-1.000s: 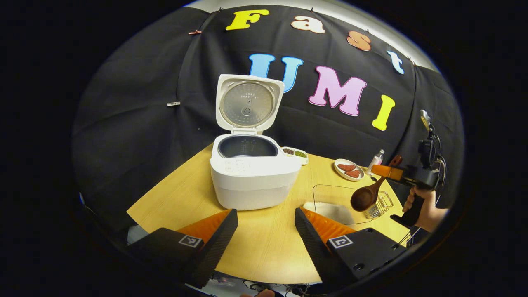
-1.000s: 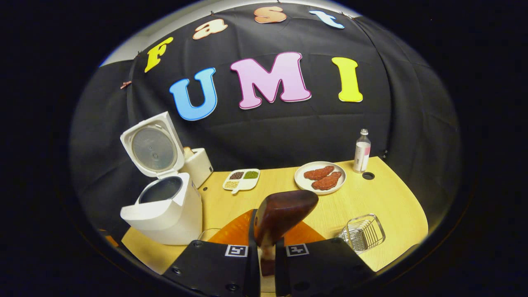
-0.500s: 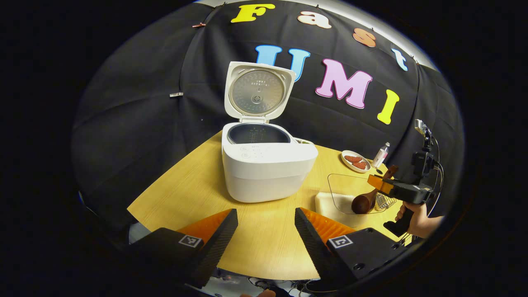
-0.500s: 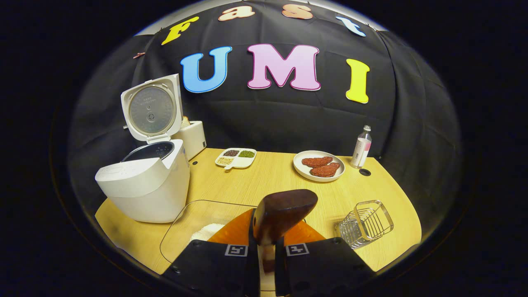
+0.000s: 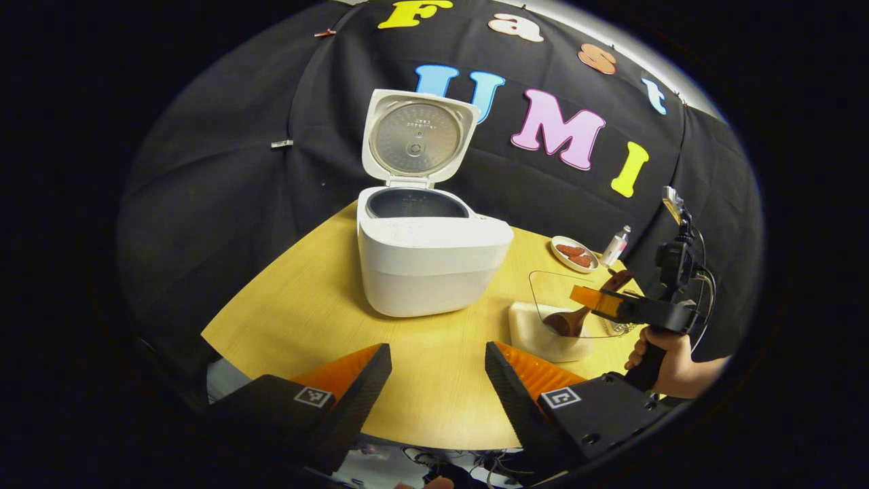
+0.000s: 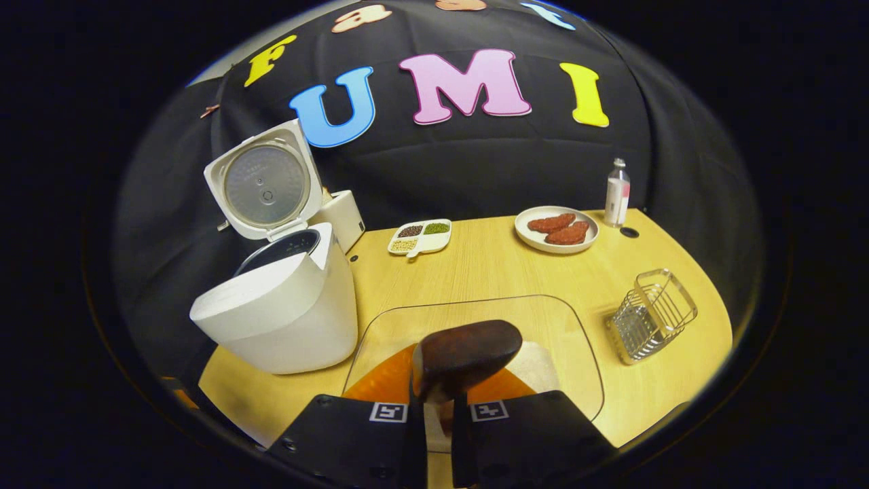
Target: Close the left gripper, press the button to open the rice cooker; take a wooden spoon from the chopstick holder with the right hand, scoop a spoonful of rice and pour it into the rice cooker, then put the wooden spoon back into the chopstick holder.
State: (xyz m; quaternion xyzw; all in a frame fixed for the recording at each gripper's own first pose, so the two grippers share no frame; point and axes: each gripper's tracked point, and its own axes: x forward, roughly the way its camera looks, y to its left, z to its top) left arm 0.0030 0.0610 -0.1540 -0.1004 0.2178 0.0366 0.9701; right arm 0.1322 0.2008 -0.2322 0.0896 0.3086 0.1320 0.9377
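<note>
I am gripping the dark wooden spoon point(image 6: 467, 350) by its handle in my right hand-held gripper point(image 6: 438, 407), dipping its bowl into the clear rice container point(image 6: 475, 326) to scoop. My left hand-held gripper point(image 5: 438, 370) is hanging open, clear of the open white rice cooker point(image 5: 431, 265) at twelve o'clock.

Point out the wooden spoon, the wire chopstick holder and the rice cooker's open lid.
wooden spoon point(image 6: 468, 350), right gripper view, on the back of its bowl.
chopstick holder point(image 6: 652, 314), right gripper view, on its wire side.
rice cooker lid point(image 5: 415, 136), left gripper view, on the metal inner plate.
</note>
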